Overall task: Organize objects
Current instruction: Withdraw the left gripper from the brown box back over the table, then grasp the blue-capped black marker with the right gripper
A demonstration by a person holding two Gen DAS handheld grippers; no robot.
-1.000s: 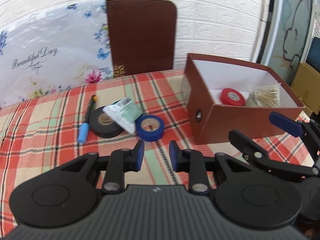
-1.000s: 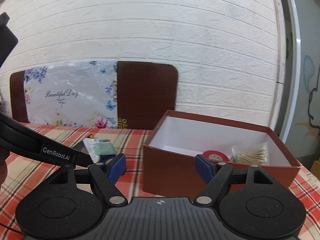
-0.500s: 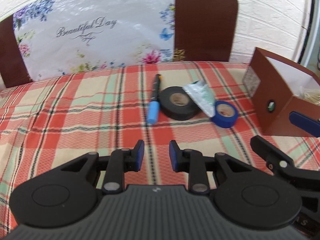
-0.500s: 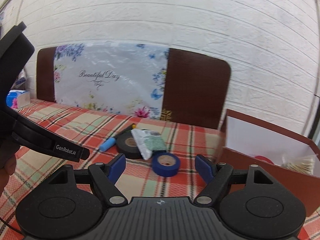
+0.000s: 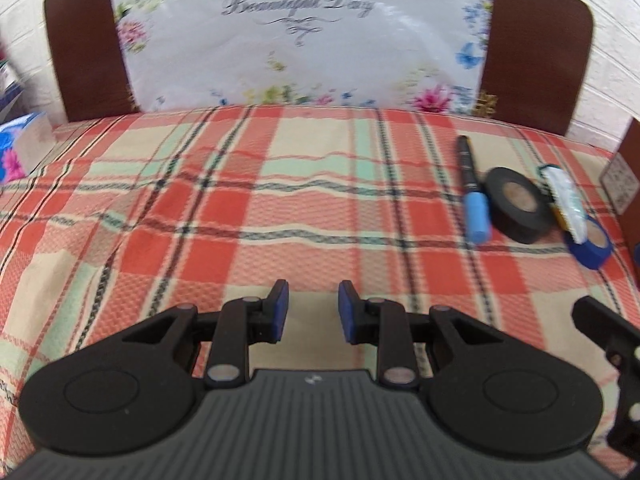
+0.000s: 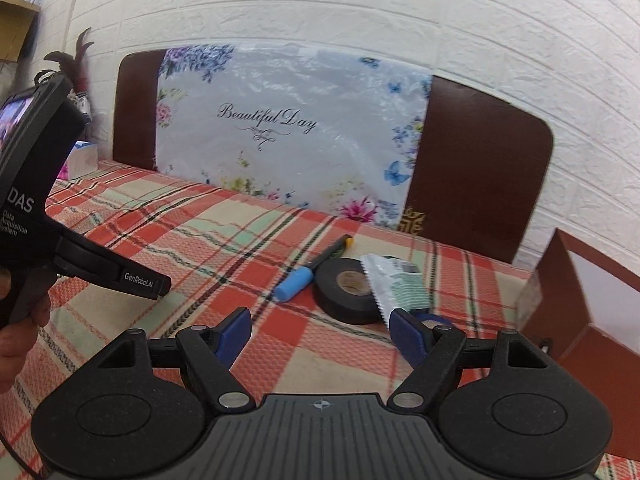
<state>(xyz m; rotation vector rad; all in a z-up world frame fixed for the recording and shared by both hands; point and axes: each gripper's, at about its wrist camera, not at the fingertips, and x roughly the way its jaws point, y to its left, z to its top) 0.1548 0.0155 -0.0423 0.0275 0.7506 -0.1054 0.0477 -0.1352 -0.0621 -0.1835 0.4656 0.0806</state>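
While both claws hang over the plaid tablecloth (image 5: 304, 184), neither has hold of anything; the left gripper (image 5: 311, 312) has its blue pads narrowly apart with only cloth showing in the gap; the right gripper (image 6: 320, 334) stands much wider, its pads spread and bare; a small cluster lies on the cloth ahead of the right gripper, off to the right in the left view: a blue-capped marker (image 6: 310, 270), a black tape roll (image 6: 350, 290) just beside it, a silver-and-green sachet (image 6: 394, 286) resting across that roll, and a blue tape roll (image 5: 592, 244) partly under the sachet's near end; the brown open box (image 6: 576, 320) stands at the right; a floral "Beautiful Day" sheet (image 6: 288, 132) leans on a dark brown board (image 6: 476, 168) against the white brick wall
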